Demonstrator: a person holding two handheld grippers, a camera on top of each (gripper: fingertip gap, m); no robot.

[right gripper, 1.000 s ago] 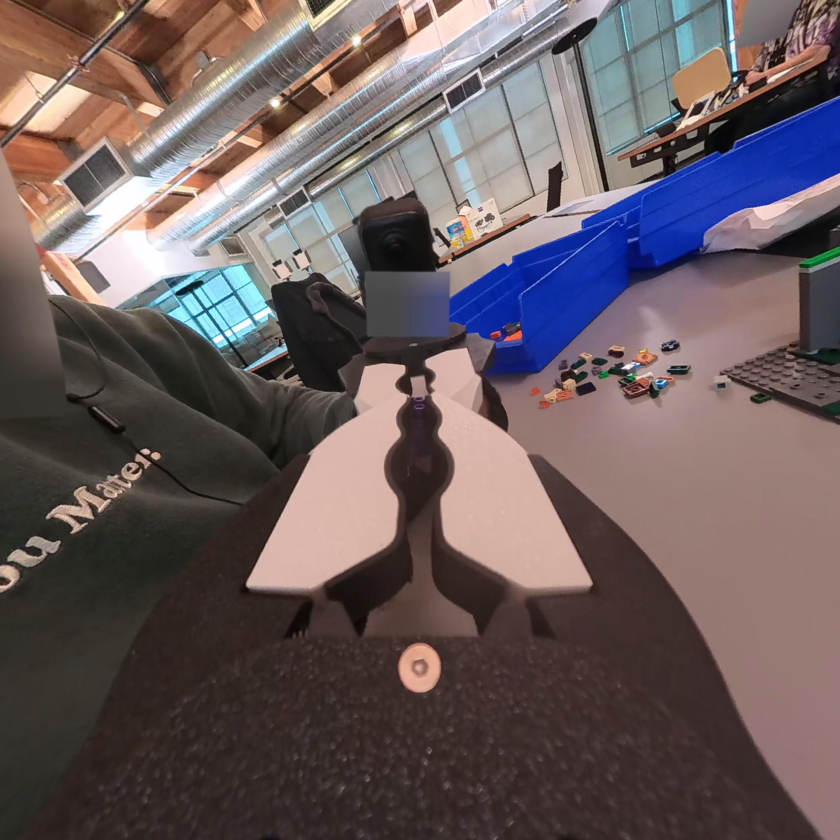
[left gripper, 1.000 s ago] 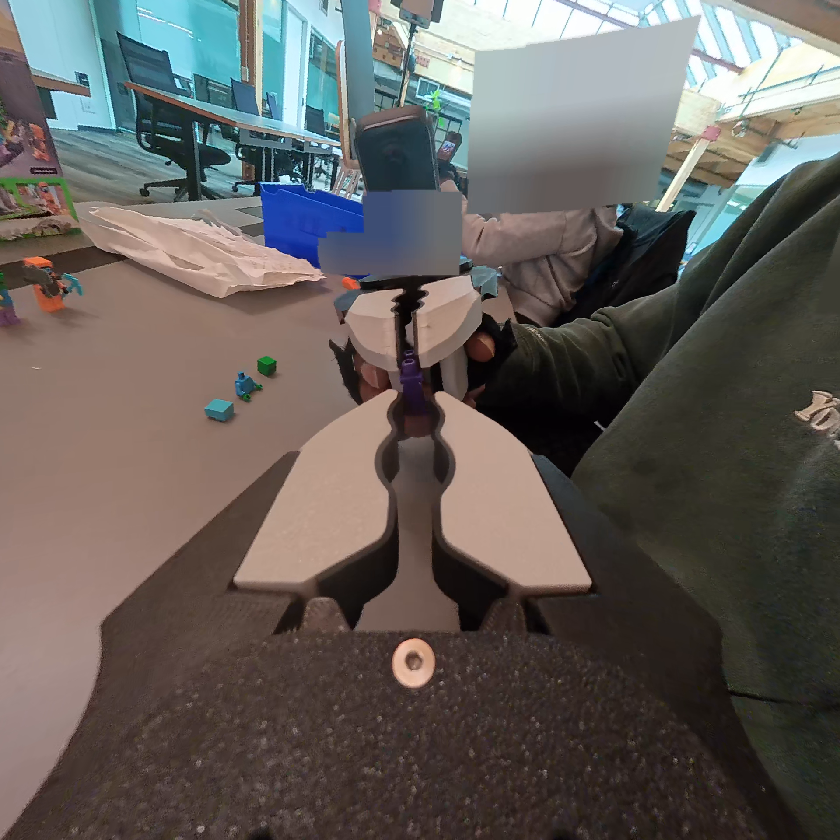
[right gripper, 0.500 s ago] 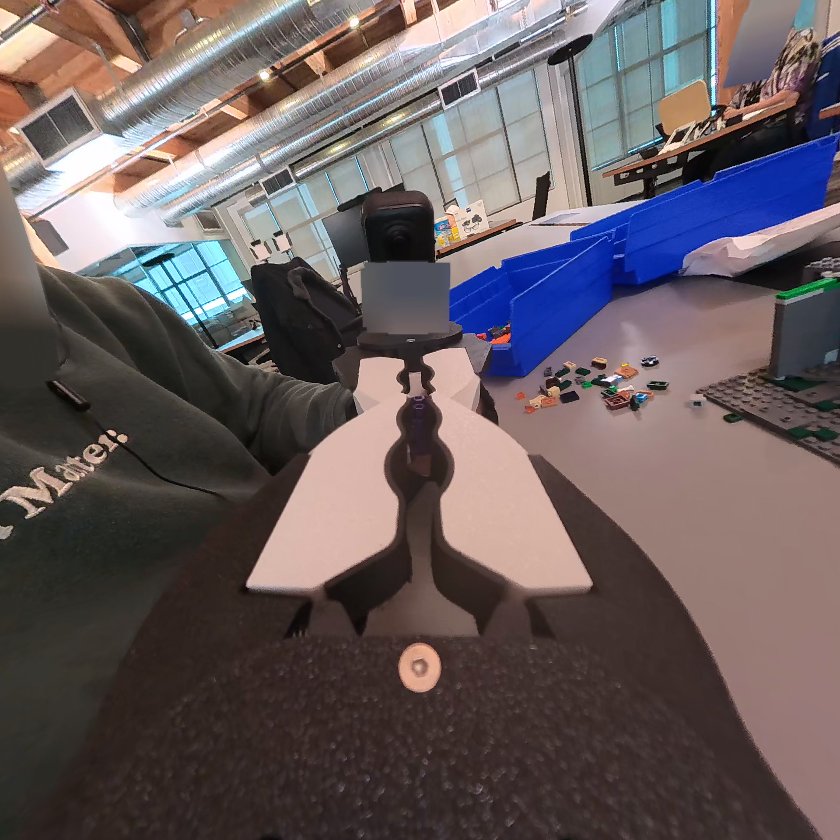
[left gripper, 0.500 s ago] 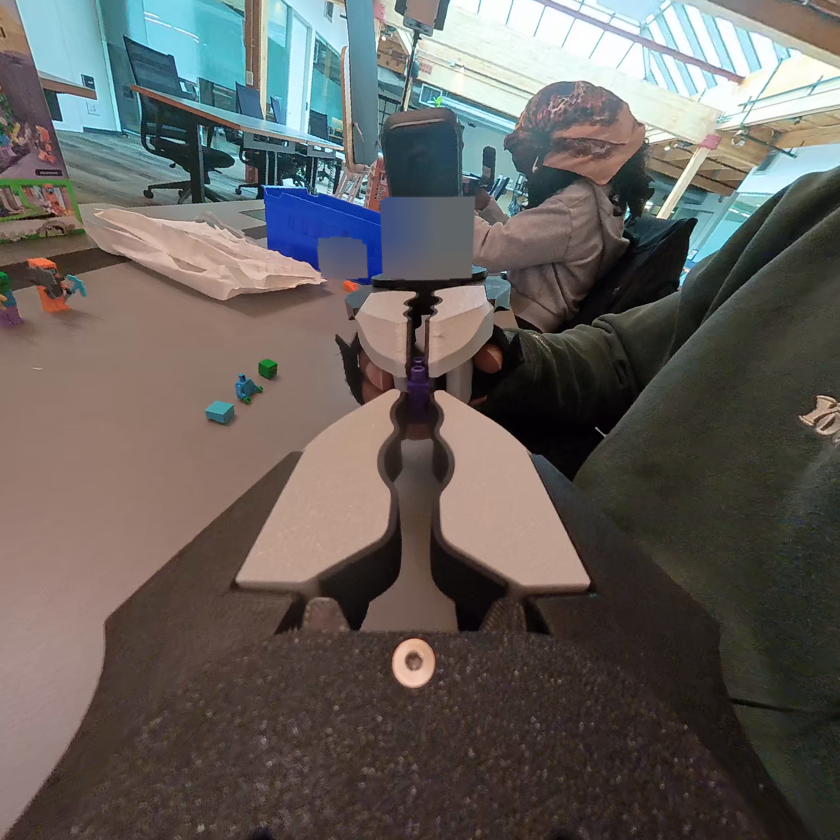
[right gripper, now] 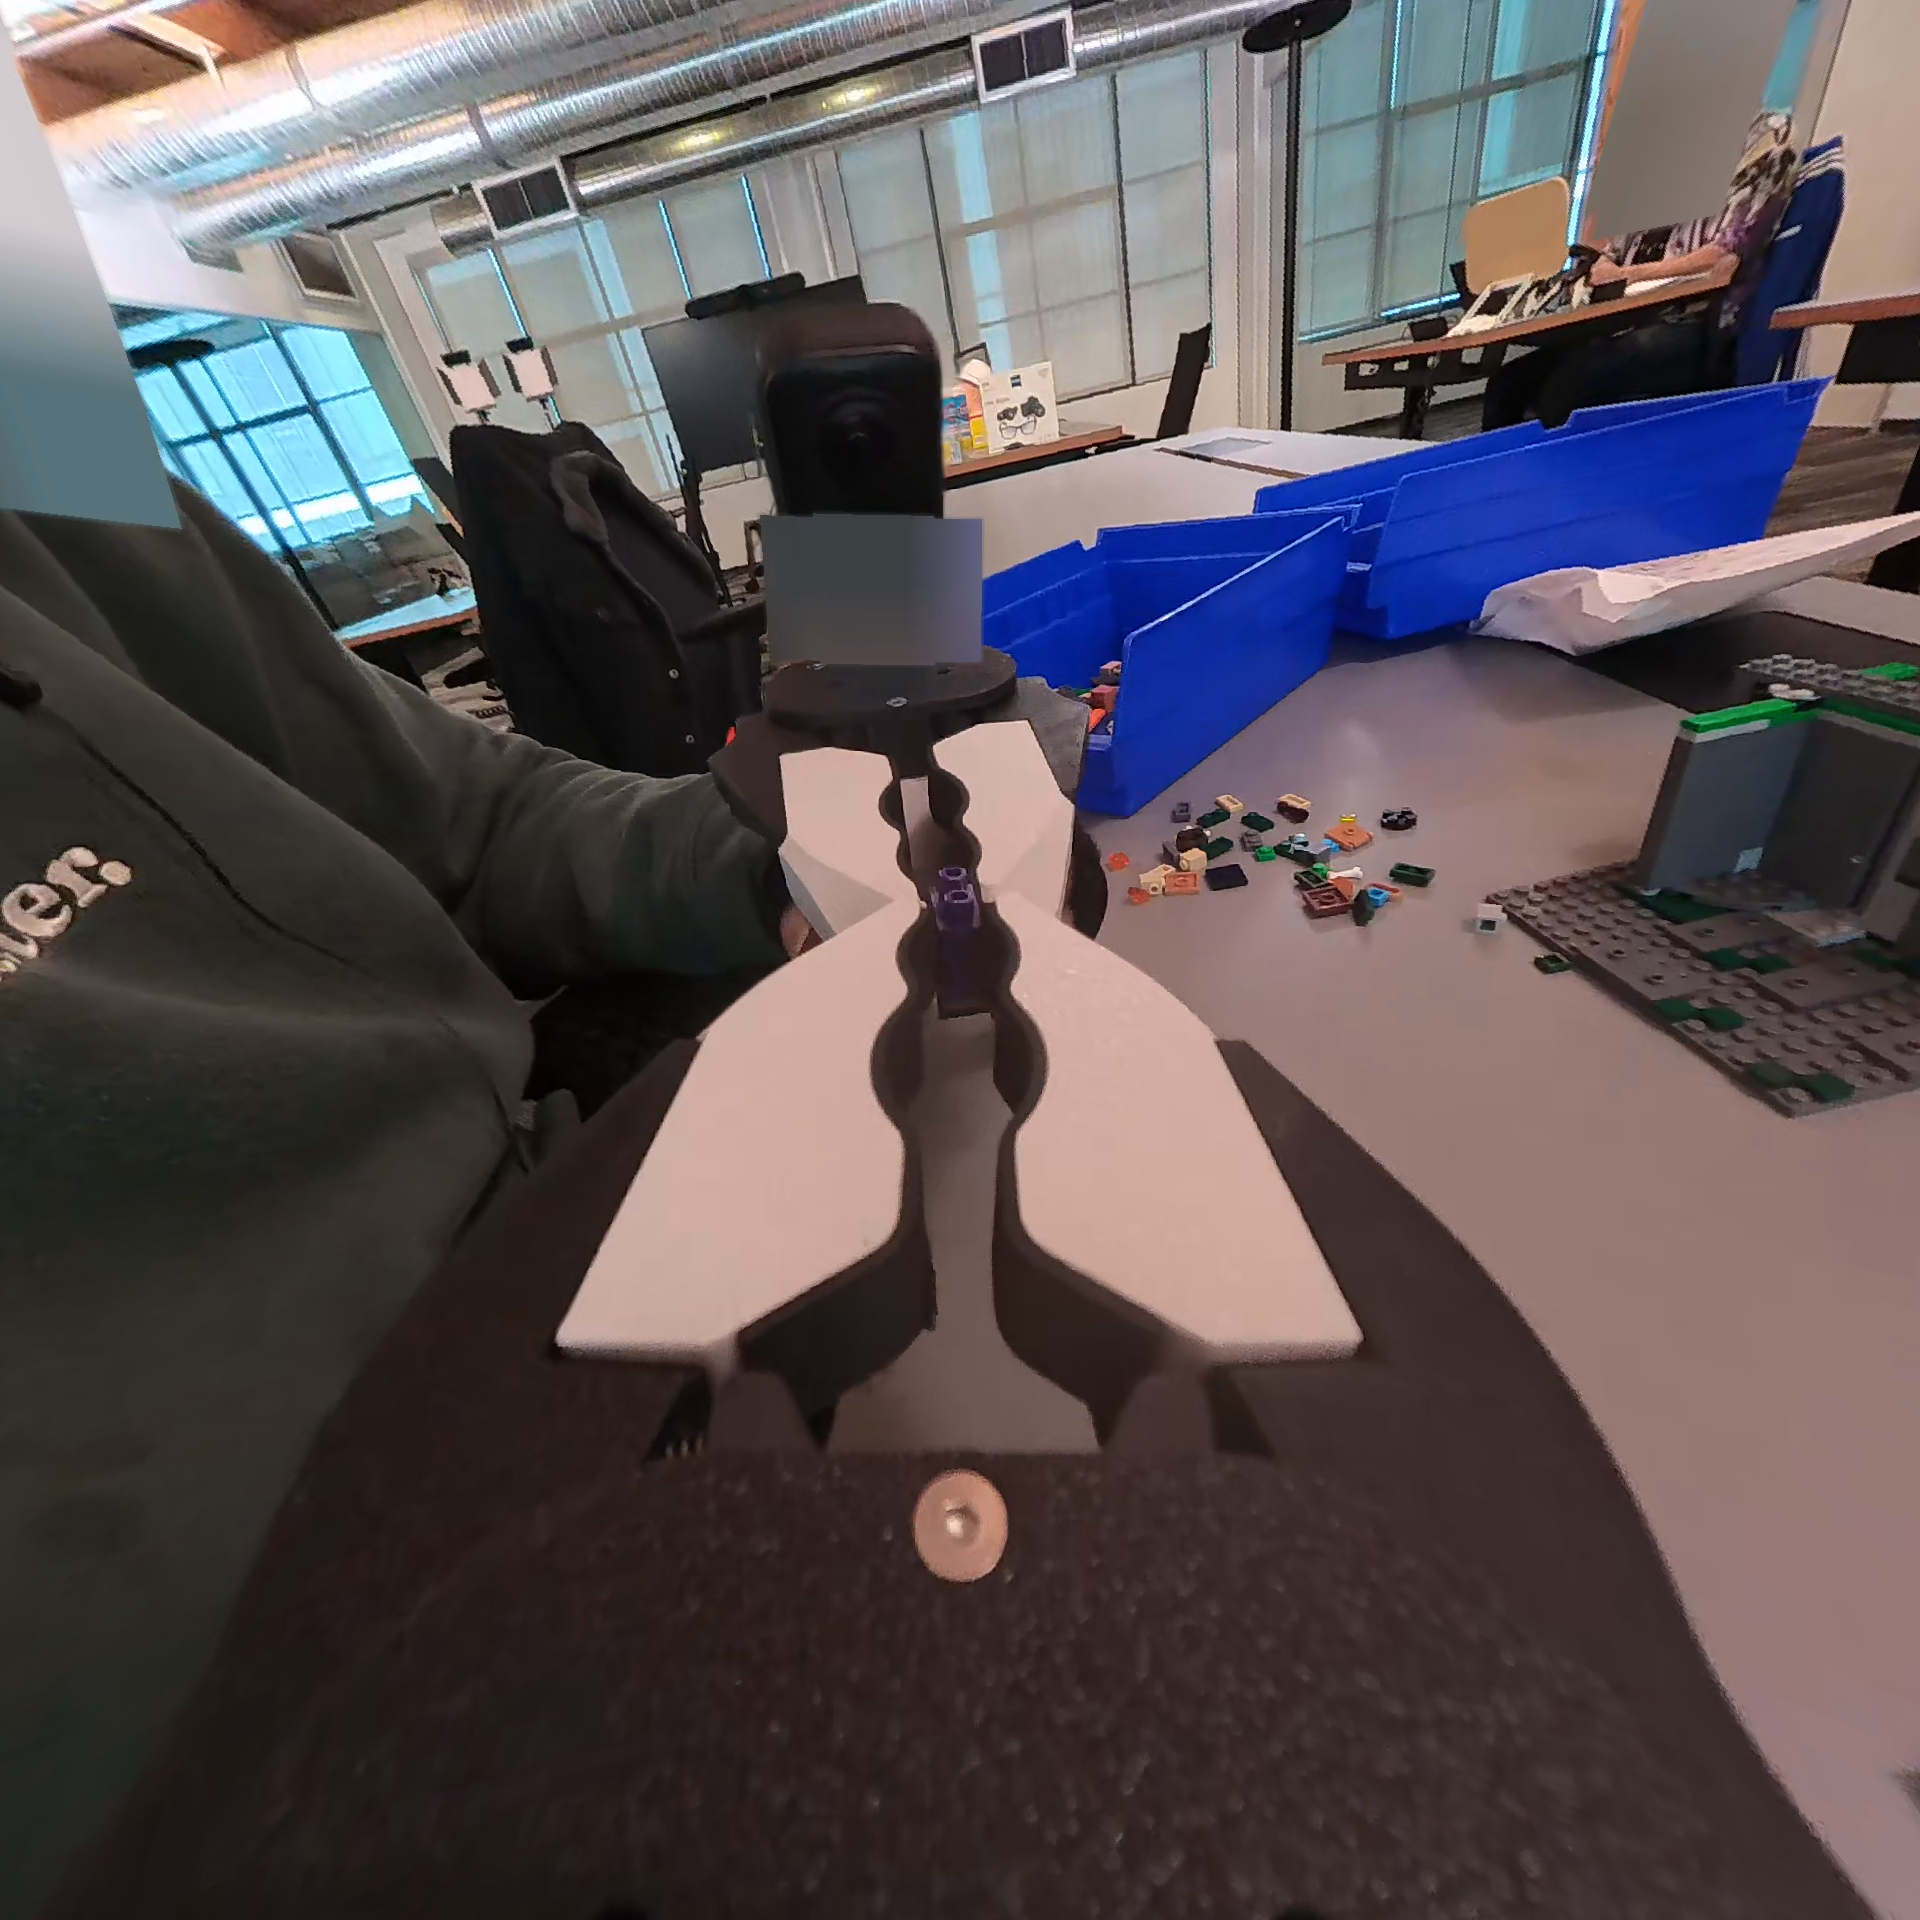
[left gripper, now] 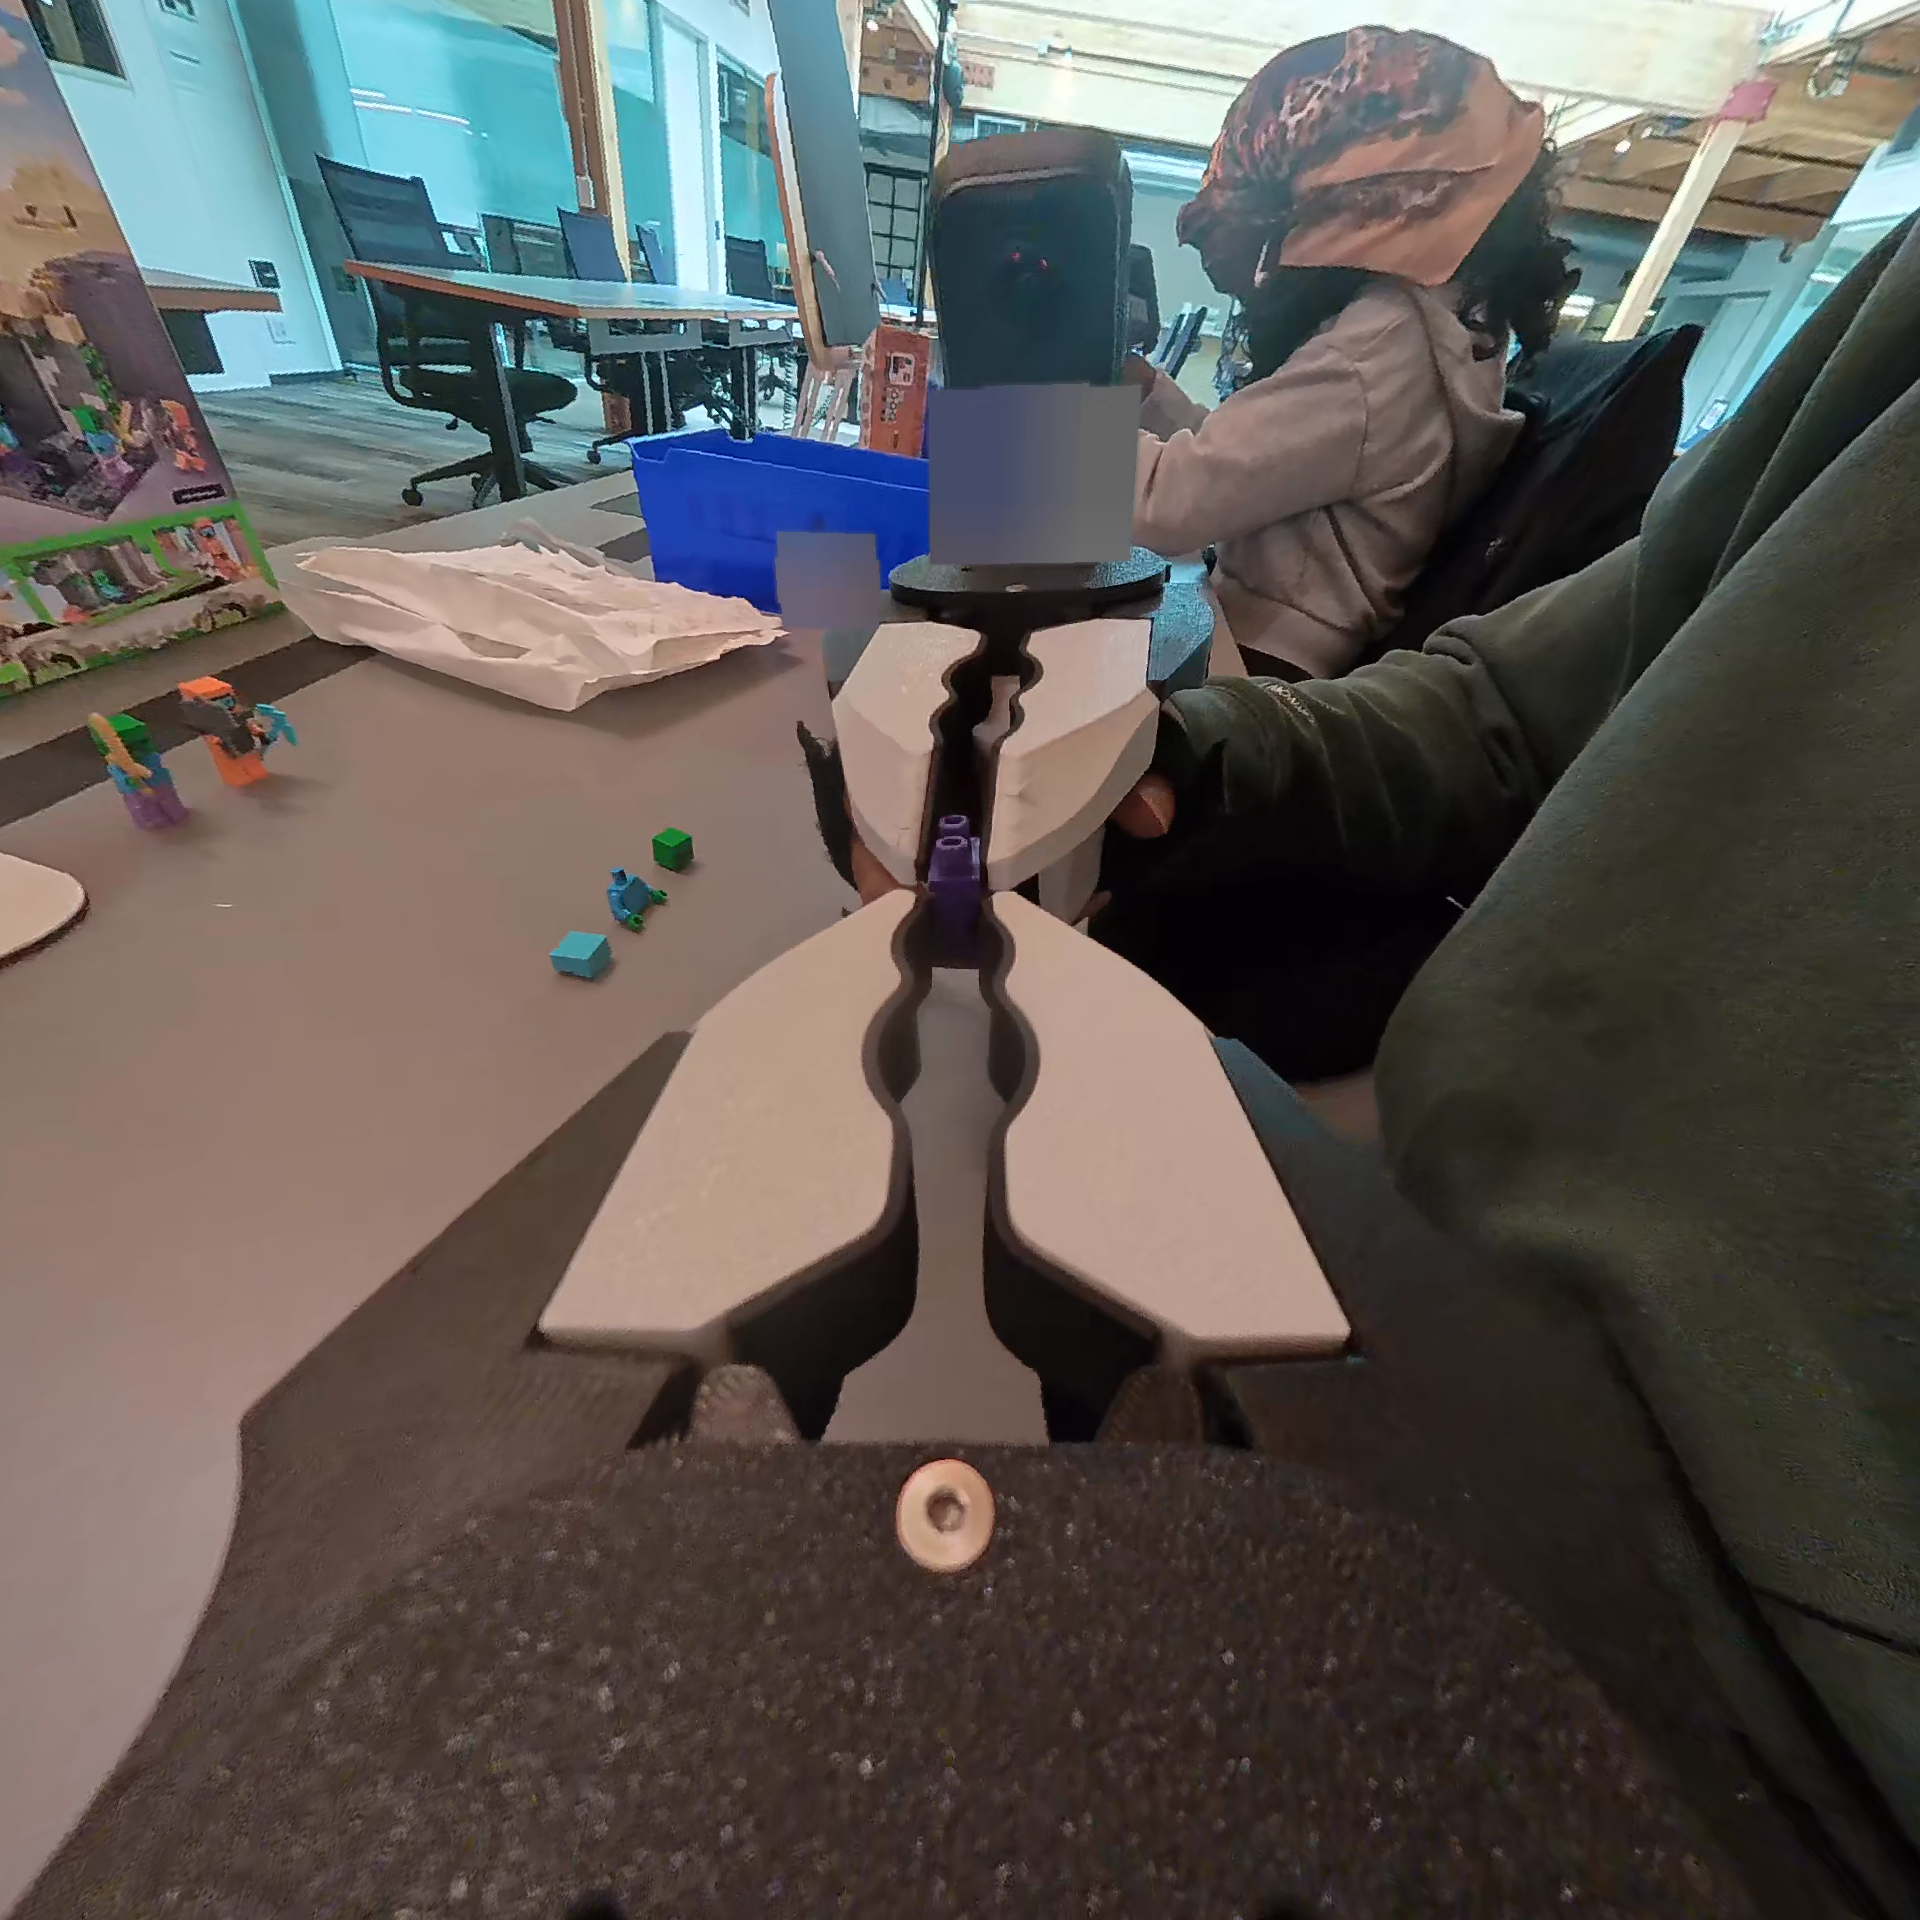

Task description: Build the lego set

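Bare table [right gripper: 1403, 1195] lies between loose bricks [right gripper: 1288, 862] and baseplate [right gripper: 1704, 997]

Right claw [right gripper: 957, 951] and left claw [right gripper: 928, 831] pinch one purple piece [right gripper: 957, 940].

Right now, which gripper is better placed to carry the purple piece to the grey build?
Probably right: both grip the purple piece, but the grey build lies close beside the right gripper.

You've tipped the right gripper [right gripper: 961, 935] down from the ceiling, so the grey baseplate build [right gripper: 1766, 935] and loose bricks [right gripper: 1278, 862] now sit in its view. The purple piece [left gripper: 954, 883] rides higher, studs clear between the opposing fingertips [left gripper: 1070, 769], both grippers clamped tip to tip.
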